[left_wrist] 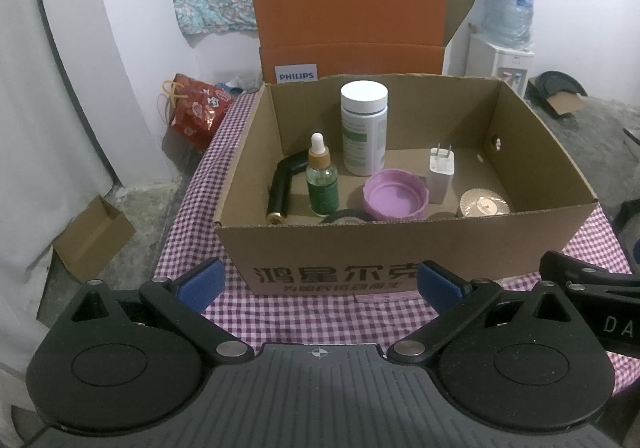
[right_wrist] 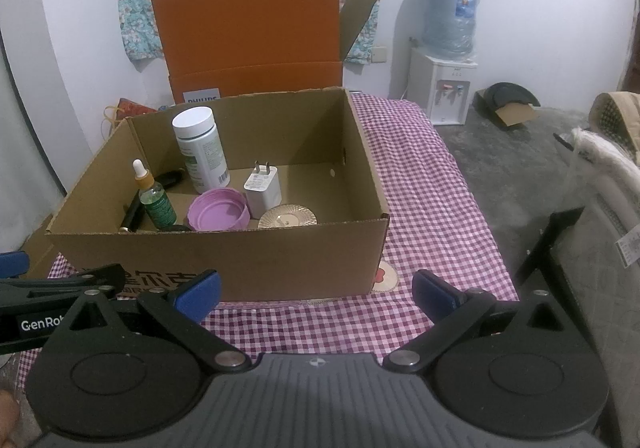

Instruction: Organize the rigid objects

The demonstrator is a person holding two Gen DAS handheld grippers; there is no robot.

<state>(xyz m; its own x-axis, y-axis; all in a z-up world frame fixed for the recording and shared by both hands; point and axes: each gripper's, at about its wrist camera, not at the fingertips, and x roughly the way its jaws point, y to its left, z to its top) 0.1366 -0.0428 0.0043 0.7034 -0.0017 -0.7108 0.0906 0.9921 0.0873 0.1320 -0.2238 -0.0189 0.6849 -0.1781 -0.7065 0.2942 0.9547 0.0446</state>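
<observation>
An open cardboard box (left_wrist: 400, 248) (right_wrist: 240, 252) stands on the checked cloth. Inside it are a white pill bottle (left_wrist: 363, 128) (right_wrist: 202, 150), a green dropper bottle (left_wrist: 321, 180) (right_wrist: 154, 198), a black angled tube (left_wrist: 282, 190) (right_wrist: 134, 214), a purple lid (left_wrist: 394, 198) (right_wrist: 218, 214), a white plug charger (left_wrist: 441, 174) (right_wrist: 263, 186), a round gold dish (left_wrist: 484, 204) (right_wrist: 287, 218) and a black ring (left_wrist: 346, 217). My left gripper (left_wrist: 320, 284) is open and empty just in front of the box. My right gripper (right_wrist: 316, 288) is open and empty at the box's near right corner.
A purple checked cloth (right_wrist: 432, 208) covers the table. An orange Philips box (left_wrist: 352, 20) stands behind. A water dispenser (right_wrist: 444, 88) is at the back right, a red bag (left_wrist: 196, 108) and a small carton (left_wrist: 92, 240) on the floor to the left.
</observation>
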